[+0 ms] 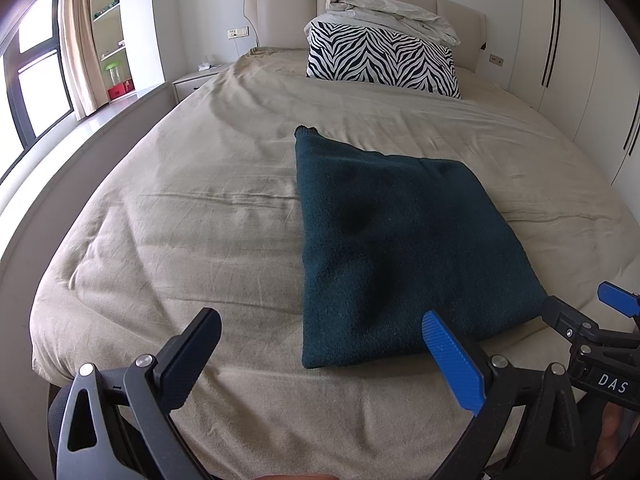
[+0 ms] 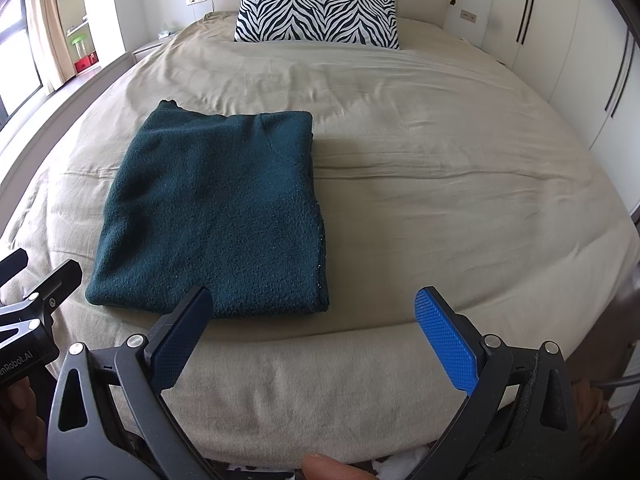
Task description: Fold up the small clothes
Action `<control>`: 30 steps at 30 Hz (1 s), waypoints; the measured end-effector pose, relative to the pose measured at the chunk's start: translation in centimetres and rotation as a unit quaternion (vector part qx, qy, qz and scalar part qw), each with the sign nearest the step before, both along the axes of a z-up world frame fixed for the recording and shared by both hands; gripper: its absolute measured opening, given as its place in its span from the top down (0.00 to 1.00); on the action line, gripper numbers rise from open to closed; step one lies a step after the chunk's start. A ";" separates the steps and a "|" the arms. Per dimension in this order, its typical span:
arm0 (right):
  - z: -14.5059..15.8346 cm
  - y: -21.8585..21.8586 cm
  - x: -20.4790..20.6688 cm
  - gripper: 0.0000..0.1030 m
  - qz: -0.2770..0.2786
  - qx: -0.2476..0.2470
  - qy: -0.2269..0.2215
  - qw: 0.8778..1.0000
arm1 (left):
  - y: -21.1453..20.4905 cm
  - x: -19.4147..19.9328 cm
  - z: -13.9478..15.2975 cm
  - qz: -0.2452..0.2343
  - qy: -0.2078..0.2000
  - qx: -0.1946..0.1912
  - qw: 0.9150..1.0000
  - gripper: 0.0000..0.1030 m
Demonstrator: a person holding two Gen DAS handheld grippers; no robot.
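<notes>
Nearest to us, our left gripper (image 1: pixel 324 356) hung over the foot of the bed (image 1: pixel 180 240), its fingers (image 1: pixel 452 364) spread wide and holding nothing; the blue one overlapped the near edge of the sweater (image 1: pixel 400 240) in the view, though we could not tell whether it touched. Our right gripper (image 2: pixel 316 332) hovered just beside it, above the bed's front edge, fingers (image 2: pixel 444 340) likewise released and empty. Each gripper showed at the edge of the other's camera: the right one (image 1: pixel 580 320) at the left view's right side, the left one (image 2: pixel 36 292) at the right view's left side.

Just past the fingers, the dark green sweater (image 2: pixel 216 208) lay folded into a flat rectangle on the beige sheet (image 2: pixel 440 200), near the foot of the bed, its far left corner poking out a little.

Farther up, a zebra pillow (image 1: pixel 380 60) leaned at the head of the bed, with a crumpled pale duvet (image 1: pixel 392 12) piled on top of it against the headboard (image 1: pixel 280 12). A window (image 1: pixel 36 80) with a curtain (image 1: pixel 80 40) stood to the left, wardrobes (image 1: pixel 580 60) to the right
</notes>
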State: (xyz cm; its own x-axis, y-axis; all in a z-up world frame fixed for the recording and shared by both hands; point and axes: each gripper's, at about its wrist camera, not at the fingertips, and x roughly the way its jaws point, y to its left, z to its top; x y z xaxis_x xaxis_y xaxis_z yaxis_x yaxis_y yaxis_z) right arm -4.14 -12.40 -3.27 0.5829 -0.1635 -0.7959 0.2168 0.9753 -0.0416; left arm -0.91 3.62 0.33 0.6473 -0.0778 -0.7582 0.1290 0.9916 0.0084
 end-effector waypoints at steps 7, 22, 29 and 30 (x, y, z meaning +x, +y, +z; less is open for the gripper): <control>-0.1 0.0 -0.1 0.00 0.000 0.000 0.001 1.000 | -0.1 -0.1 -0.2 0.000 0.000 0.000 1.000 0.00; -0.1 -0.1 -0.2 0.00 0.000 0.000 0.001 1.000 | 0.0 0.0 -0.1 -0.001 0.000 -0.001 1.000 0.00; -0.1 -0.1 -0.2 0.00 0.000 0.000 0.001 1.000 | 0.0 0.0 -0.2 -0.002 0.001 -0.001 1.000 0.00; -0.1 -0.1 -0.2 0.00 0.000 0.000 0.001 1.000 | -0.1 -0.1 -0.3 -0.002 0.001 -0.001 1.000 0.00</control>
State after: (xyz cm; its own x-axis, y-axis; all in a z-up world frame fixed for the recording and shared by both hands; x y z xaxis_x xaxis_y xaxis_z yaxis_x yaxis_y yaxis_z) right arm -4.29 -12.47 -3.36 0.5807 -0.1632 -0.7976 0.2163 0.9754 -0.0421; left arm -1.00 3.52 0.01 0.6456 -0.0820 -0.7593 0.1334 0.9910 0.0064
